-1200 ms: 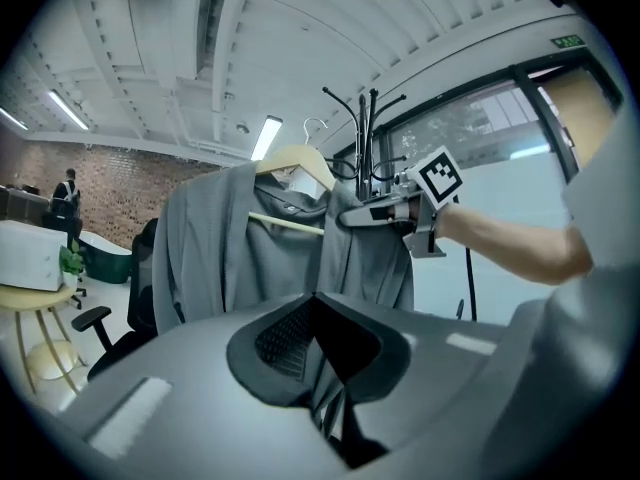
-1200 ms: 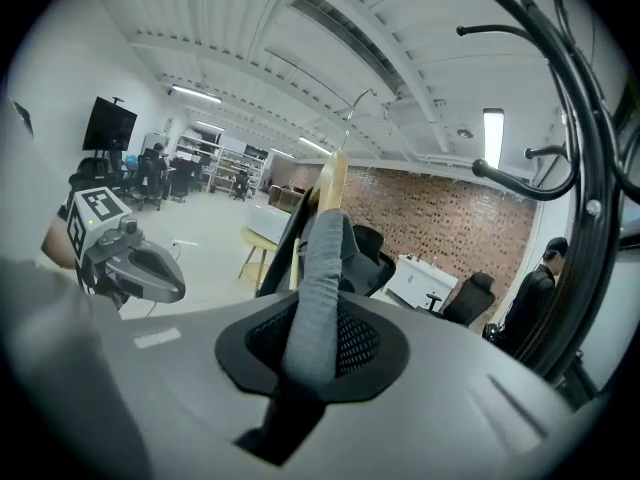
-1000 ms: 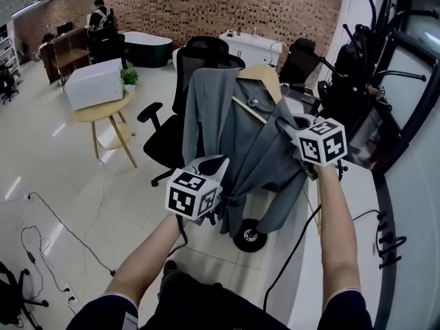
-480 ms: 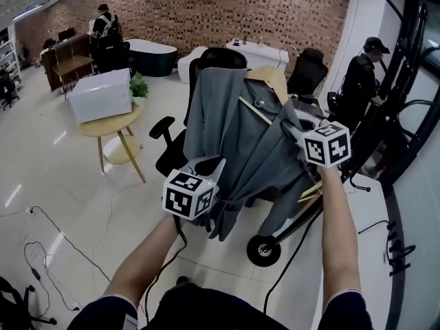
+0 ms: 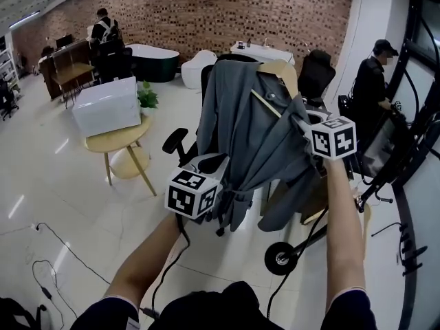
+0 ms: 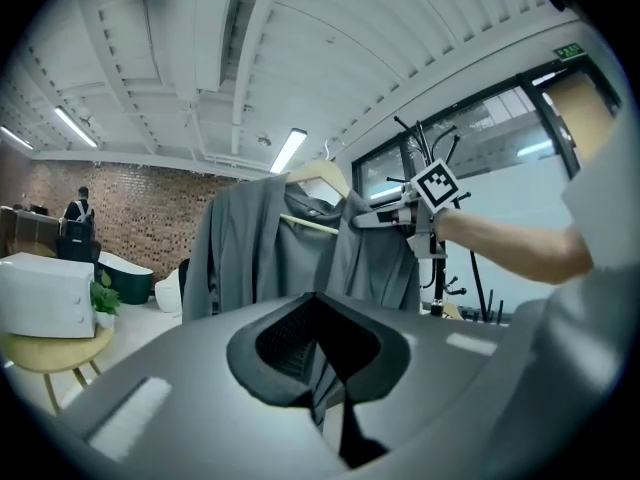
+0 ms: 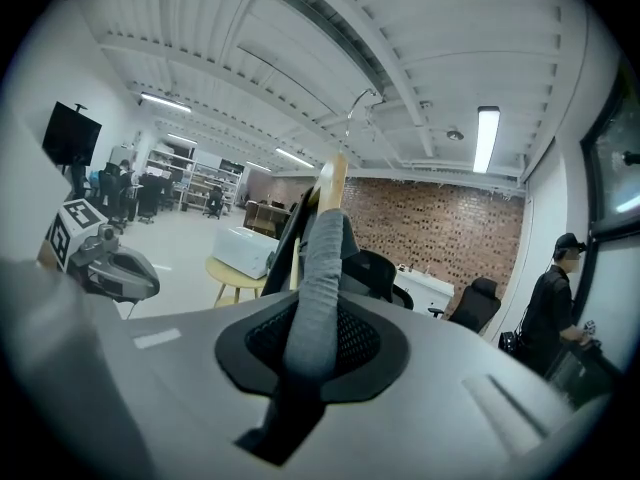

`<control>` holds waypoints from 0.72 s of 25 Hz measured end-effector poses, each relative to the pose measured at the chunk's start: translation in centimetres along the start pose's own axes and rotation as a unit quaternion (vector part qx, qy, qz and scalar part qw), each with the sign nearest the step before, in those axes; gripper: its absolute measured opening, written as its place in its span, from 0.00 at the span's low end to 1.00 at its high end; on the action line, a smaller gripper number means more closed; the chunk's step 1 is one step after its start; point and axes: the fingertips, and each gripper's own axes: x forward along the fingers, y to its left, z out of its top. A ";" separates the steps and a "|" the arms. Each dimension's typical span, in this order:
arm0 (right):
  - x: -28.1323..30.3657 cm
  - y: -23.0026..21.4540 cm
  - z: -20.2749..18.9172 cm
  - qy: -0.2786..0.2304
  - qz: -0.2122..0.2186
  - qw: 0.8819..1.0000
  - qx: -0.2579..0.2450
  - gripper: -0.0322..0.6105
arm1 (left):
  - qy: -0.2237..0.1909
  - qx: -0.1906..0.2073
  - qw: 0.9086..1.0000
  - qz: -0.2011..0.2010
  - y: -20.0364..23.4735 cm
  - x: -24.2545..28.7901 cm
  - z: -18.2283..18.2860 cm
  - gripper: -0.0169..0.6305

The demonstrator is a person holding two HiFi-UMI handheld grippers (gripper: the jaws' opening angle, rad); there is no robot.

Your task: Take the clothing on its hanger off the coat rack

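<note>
Grey jacket (image 5: 254,136) on hanger (image 5: 278,74), in front of black chair (image 5: 177,140) | my left gripper (image 6: 322,368) pinching jacket hem | right gripper (image 7: 310,338) clamping hanger

Setting: open-plan office | Furniture: black swivel chairs (image 5: 317,71), wooden desk (image 5: 69,62) with a person (image 5: 103,27) beside it, round side table (image 5: 113,133) | Shell: brick wall (image 5: 275,12), polished floor (image 5: 41,177) | Fittings: wall-mounted screen (image 7: 70,133), storage shelving (image 7: 190,178), ceiling strip light (image 7: 487,138)

Bright, even light falls from ceiling tube lamps (image 7: 487,138) above the right gripper (image 7: 312,346), whose close jaws look soft, and fisheye distortion bends every edge.
</note>
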 end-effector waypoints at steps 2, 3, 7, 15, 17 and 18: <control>1.9 -0.5 0.6 0.002 -0.006 1.000 -0.003 0.11 | -0.002 -0.005 1.000 0.002 1.6 0.4 -0.2 0.05; 2.8 -0.7 0.9 0.002 -0.008 1.000 -0.003 0.11 | -0.001 -0.008 1.000 0.005 2.4 0.7 -0.3 0.05; 6.2 -2.8 2.3 0.002 -0.020 1.000 -0.004 0.11 | 0.003 -0.016 1.000 0.011 5.0 2.2 -0.9 0.05; 16.0 -6.6 3.0 0.006 -0.015 1.000 0.008 0.11 | 0.002 -0.018 0.999 0.051 12.5 6.7 -0.1 0.05; 18.5 -7.7 2.6 0.007 -0.008 1.000 0.012 0.11 | 0.002 -0.023 0.998 0.061 13.9 8.4 0.0 0.05; 19.6 -8.2 2.4 0.009 -0.005 1.000 0.014 0.11 | 0.004 -0.026 0.998 0.064 14.5 9.2 -0.1 0.05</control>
